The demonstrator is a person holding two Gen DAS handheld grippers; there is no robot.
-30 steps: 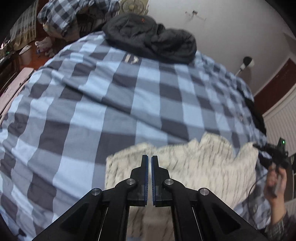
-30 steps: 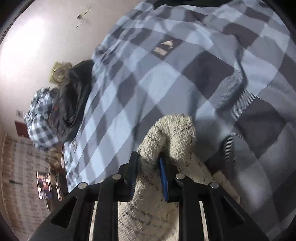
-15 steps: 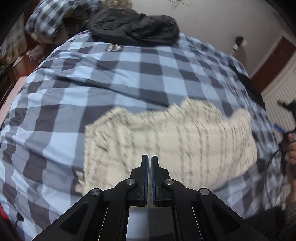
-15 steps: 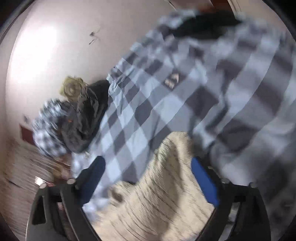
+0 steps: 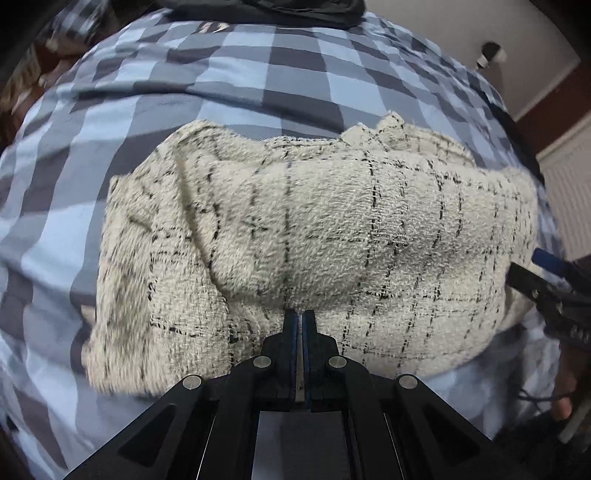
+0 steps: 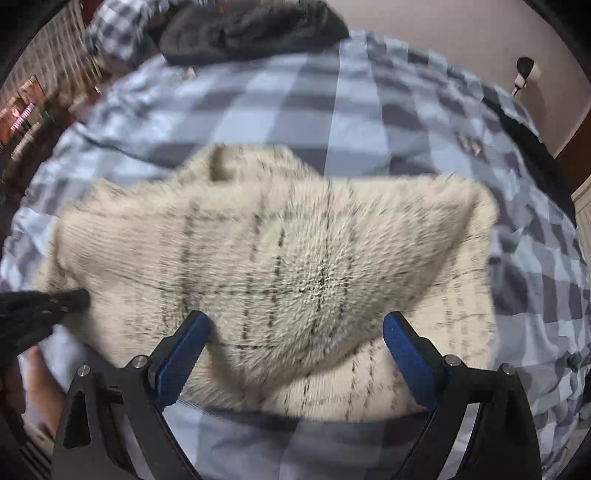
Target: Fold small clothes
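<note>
Left wrist view: one cream knitted garment (image 5: 317, 236) with thin dark check lines, lying on a blue-and-grey checked bedcover (image 5: 258, 85); a dark bundle of clothing (image 5: 258, 7) sits at the far end of the bed, well apart. Garment condition: already doubled over, an upper layer bulging above a lower one, long axis running left to right across both views. Left gripper (image 5: 299, 321): fingers pressed together with only a sliver between the blue pads, tips at the near edge of the garment about midway along it; whether a pinch of knit is caught there cannot be told. Right wrist view: same garment (image 6: 280, 266), motion-blurred, directly ahead of the fingers. Right gripper (image 6: 295, 332): blue pads spread wide, nothing between them, poised over the near edge of the fabric, straddling it. Left tool's tip also appears at the garment's left end in this view. Judgement: the open right gripper is the better placed to take a fresh hold; because the cloth lies crosswise to both tools, the next fold probably means bringing one short end across toward the other. Risk: thick, springy knit may slump or open once released.
</note>
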